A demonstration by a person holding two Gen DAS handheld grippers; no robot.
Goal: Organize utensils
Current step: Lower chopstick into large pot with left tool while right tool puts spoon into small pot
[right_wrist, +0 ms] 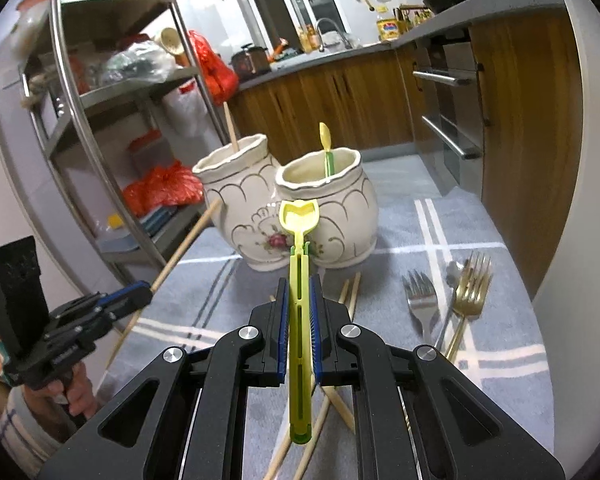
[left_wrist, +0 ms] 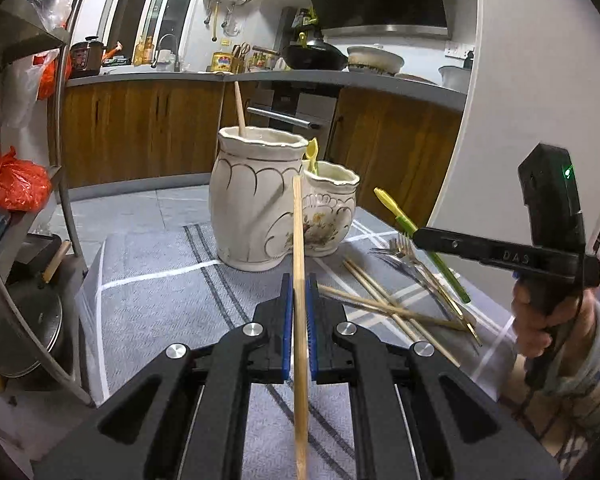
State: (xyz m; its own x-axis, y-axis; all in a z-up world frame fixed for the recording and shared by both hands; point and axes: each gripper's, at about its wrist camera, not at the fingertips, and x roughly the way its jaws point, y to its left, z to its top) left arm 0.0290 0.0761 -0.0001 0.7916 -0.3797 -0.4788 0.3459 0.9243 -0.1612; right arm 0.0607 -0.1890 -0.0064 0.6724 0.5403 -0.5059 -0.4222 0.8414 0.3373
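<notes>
Left gripper [left_wrist: 299, 296] pinching a wooden chopstick [left_wrist: 299, 264], right gripper [right_wrist: 299, 300] clamped on a yellow-green plastic utensil [right_wrist: 300, 280], both above the cloth's [left_wrist: 160, 256] middle before the twin-mouthed ceramic holder [left_wrist: 256, 200]: risk of long ends pivoting, striking a rim, tipping it.

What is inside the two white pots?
The taller pot holds one chopstick. The shorter pot holds a yellow-green spoon. Their lower ends and the pot bottoms are hidden by the walls.
</notes>
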